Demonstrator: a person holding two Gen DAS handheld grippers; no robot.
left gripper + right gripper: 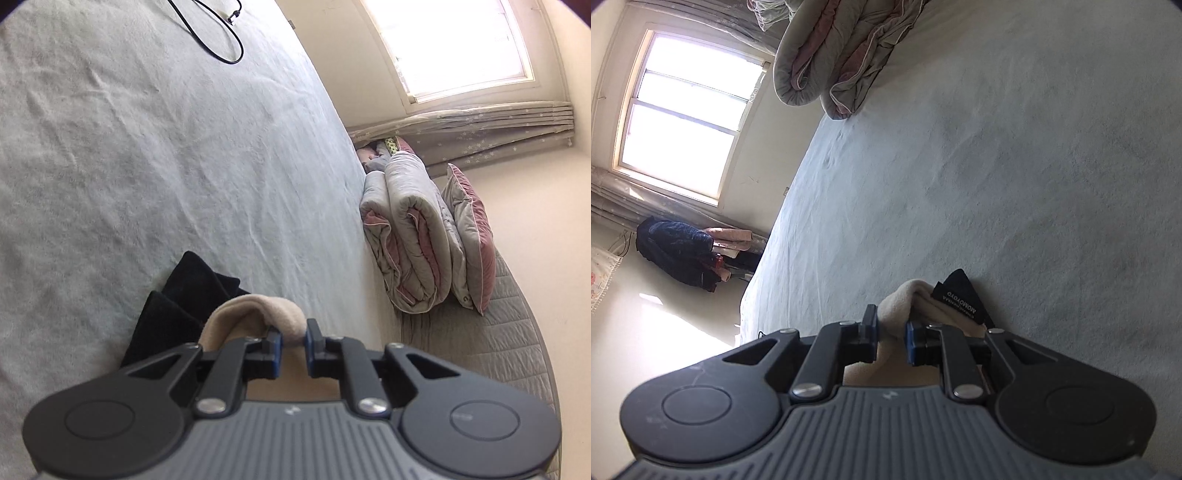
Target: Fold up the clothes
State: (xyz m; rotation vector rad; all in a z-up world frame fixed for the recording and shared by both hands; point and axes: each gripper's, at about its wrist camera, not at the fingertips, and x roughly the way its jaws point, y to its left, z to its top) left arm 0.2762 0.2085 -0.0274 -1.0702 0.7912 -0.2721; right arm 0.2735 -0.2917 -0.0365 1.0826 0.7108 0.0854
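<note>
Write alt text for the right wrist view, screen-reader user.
The right tongs pinch a fold of beige fleece garment with a black label, low over a pale grey bedspread. A rolled grey-and-pink quilt lies at the bed's far end, and a bright window fills the upper left.

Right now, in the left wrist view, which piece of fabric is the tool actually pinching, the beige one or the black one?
The beige fabric: its edge loops between the left tool pads. The black cloth lies beyond on the bed, unpinched.
</note>
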